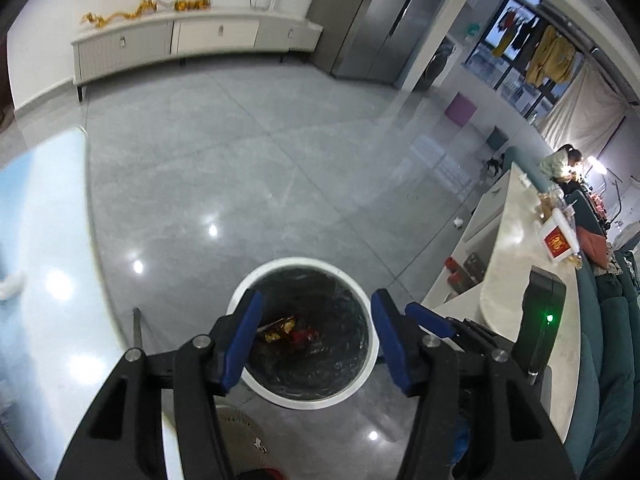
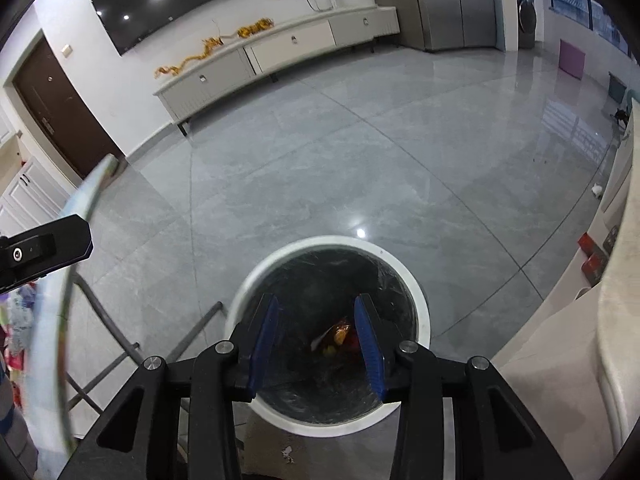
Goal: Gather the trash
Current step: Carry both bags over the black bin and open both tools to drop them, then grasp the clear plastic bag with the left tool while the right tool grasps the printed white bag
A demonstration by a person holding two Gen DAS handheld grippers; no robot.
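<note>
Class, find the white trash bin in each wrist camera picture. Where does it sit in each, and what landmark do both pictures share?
Left wrist: trash bin, bottom centre, between the open blue fingers.
Right wrist: trash bin, bottom centre, likewise framed by open fingers.
Shared landmark: long white cabinet against the far wall.

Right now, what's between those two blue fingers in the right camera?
Nothing held: through the right gripper gap shows the trash bin, wrappers at its bottom.

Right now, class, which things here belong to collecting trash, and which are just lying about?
Belongs to the job:
white bin
wrappers inside it
crumpled scrap on the floor

Lying about:
gold garland
purple stool
red-labelled box
</note>
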